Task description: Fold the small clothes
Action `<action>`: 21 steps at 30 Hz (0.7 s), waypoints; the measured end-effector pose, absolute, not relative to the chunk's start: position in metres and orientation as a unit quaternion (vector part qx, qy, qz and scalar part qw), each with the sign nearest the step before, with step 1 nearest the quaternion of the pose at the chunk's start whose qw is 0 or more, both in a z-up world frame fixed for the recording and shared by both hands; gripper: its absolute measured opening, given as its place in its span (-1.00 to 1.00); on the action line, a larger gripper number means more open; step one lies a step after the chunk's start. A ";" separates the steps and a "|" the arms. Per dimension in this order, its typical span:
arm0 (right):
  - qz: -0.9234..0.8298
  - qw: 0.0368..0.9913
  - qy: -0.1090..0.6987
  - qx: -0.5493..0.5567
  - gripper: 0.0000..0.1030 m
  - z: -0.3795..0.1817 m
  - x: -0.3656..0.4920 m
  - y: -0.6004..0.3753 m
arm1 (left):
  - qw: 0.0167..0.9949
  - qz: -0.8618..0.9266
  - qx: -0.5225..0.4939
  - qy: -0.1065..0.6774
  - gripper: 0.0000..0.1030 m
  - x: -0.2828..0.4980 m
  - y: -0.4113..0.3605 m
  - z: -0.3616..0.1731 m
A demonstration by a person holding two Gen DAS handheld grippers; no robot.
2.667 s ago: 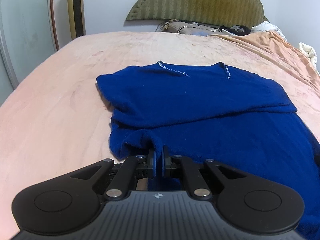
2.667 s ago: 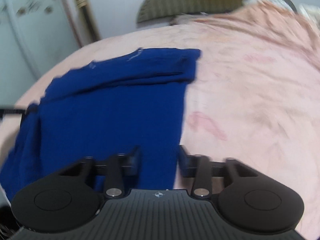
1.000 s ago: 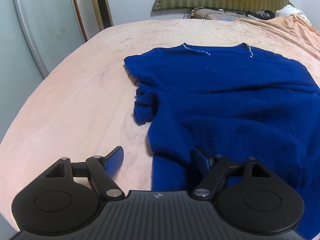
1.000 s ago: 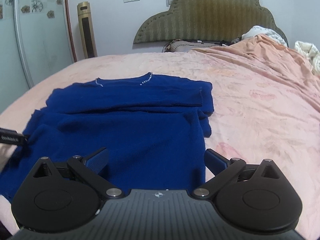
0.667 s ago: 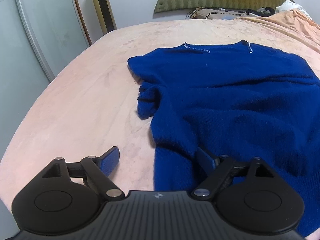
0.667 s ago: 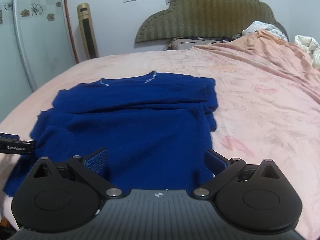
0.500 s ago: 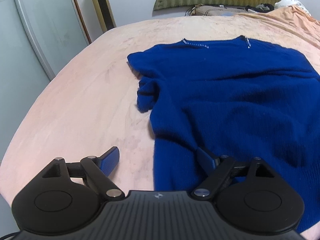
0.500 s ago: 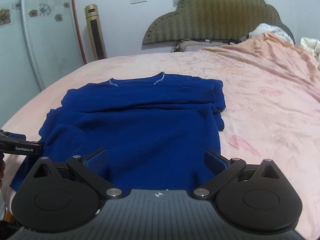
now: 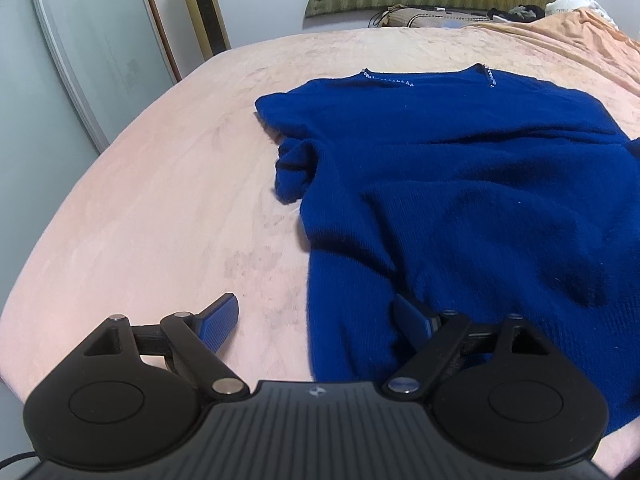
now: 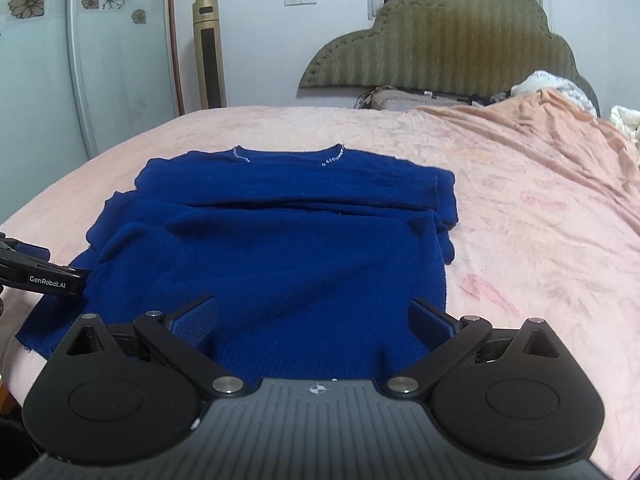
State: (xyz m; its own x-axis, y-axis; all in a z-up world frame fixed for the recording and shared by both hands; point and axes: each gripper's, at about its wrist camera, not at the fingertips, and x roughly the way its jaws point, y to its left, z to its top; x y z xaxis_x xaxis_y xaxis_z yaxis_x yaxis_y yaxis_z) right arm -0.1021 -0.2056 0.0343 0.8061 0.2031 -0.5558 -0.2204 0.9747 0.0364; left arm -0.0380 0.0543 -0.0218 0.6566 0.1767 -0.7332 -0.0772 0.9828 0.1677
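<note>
Between the spread right gripper [image 10: 314, 318] fingers, the blue sweater's [image 10: 280, 248] hem.

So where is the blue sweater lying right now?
The blue sweater lies flat on the pink bedspread, neckline toward the headboard, just ahead of both open grippers.

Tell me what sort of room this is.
Most likely a home bedroom: the blue sweater lies on a bed with a pink bedspread, an upholstered headboard behind it.
</note>
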 end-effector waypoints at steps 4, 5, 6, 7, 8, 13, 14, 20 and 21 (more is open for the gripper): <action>0.105 0.958 0.267 -0.017 0.98 0.037 -0.108 -0.207 | 0.908 0.059 0.046 0.413 0.66 -0.043 0.060 -0.021; 0.103 0.959 0.264 -0.010 0.98 0.038 -0.109 -0.210 | 0.908 0.056 0.042 0.413 0.66 -0.044 0.062 -0.021; 0.104 0.959 0.265 -0.001 0.98 0.039 -0.108 -0.213 | 0.908 0.055 0.039 0.413 0.66 -0.045 0.063 -0.021; 0.108 0.958 0.266 0.007 0.98 0.039 -0.108 -0.216 | 0.908 0.054 0.037 0.414 0.66 -0.046 0.064 -0.022; 0.113 0.957 0.267 0.013 0.98 0.038 -0.108 -0.218 | 0.908 0.053 0.036 0.415 0.66 -0.047 0.065 -0.022; 0.124 0.955 0.270 0.011 0.98 0.035 -0.111 -0.215 | 0.908 0.052 0.038 0.414 0.66 -0.050 0.064 -0.021; 0.127 0.955 0.268 0.010 0.98 0.035 -0.112 -0.215 | 0.908 0.051 0.038 0.413 0.66 -0.051 0.064 -0.021; 0.167 0.953 0.250 0.030 0.98 0.036 -0.119 -0.219 | 0.914 -0.024 0.010 0.405 0.66 -0.066 0.076 -0.019; 0.175 0.952 0.248 0.043 0.98 0.037 -0.120 -0.224 | 0.916 -0.033 0.002 0.401 0.66 -0.070 0.080 -0.019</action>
